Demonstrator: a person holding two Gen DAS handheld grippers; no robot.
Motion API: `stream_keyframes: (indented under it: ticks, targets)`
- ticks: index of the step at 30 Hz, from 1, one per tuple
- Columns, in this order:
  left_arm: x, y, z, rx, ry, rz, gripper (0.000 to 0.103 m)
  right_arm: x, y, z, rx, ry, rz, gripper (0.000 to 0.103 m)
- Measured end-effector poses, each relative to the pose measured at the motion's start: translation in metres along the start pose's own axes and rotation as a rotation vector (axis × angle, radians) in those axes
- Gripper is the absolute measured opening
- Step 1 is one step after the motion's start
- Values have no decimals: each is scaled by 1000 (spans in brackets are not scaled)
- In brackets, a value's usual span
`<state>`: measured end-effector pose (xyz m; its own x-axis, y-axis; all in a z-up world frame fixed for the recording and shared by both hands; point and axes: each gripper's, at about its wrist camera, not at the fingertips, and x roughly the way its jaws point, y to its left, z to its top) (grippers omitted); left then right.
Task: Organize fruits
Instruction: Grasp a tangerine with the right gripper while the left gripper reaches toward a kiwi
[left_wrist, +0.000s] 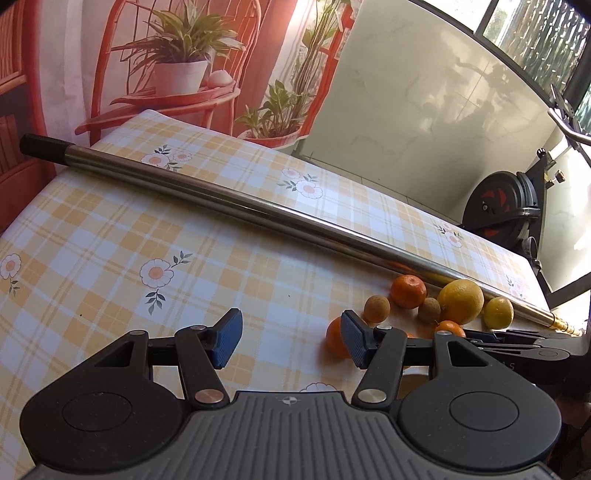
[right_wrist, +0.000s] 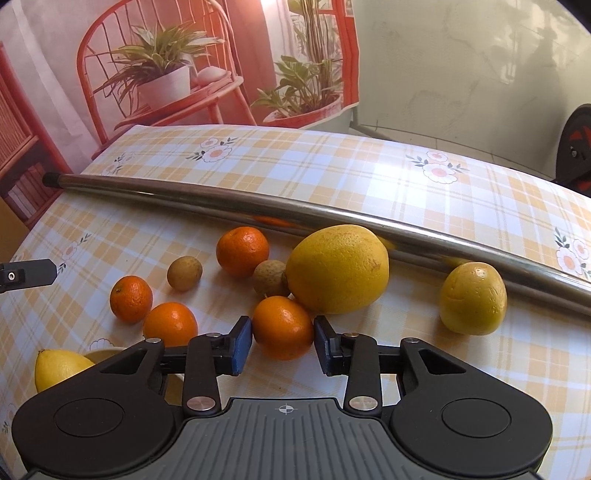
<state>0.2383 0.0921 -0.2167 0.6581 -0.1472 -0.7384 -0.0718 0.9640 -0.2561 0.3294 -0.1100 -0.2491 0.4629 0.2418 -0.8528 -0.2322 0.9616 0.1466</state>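
Observation:
My right gripper (right_wrist: 282, 345) points down at a small mandarin (right_wrist: 282, 326) on the checked tablecloth (right_wrist: 332, 170), and its blue pads touch the fruit on both sides. Around it lie other mandarins (right_wrist: 242, 251), two brown longans (right_wrist: 184, 272), a big yellow citrus (right_wrist: 338, 267), a smaller yellow fruit (right_wrist: 472, 297) and a lemon (right_wrist: 61, 367). My left gripper (left_wrist: 291, 339) hovers over bare cloth to the left of the pile, open and with nothing between its pads. A mandarin (left_wrist: 334, 338) sits partly hidden behind its right finger.
A long metal pole (right_wrist: 295, 218) lies across the table just behind the fruit. A printed backdrop of plants and a red chair hangs past the far edge. An exercise bike (left_wrist: 506, 206) stands beyond the table's right end.

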Motion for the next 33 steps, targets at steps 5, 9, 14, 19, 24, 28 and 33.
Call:
stream_keyframes:
  ticks: [5, 9, 14, 19, 24, 28, 33]
  targets:
    - [1, 0, -1, 0, 6, 2, 61, -4, 1, -7, 15, -4, 9, 33]
    - [1, -1, -1, 1, 10, -1, 61, -14, 0, -18, 56, -20, 20, 33]
    - [2, -2, 0, -3, 16, -8, 61, -30, -6, -35, 126, -51, 21, 33]
    - [4, -2, 0, -10, 28, -19, 61, -45, -11, -48, 151, -82, 8, 33]
    - [13, -8, 1, -8, 58, -48, 61, -56, -19, -57, 183, -101, 13, 33]
    - [25, -10, 5, -38, 92, -71, 61, -61, -20, -61, 194, -111, 8, 33]
    - [34, -22, 14, -37, 97, -106, 56, -66, -19, -64, 188, -119, 9, 33]
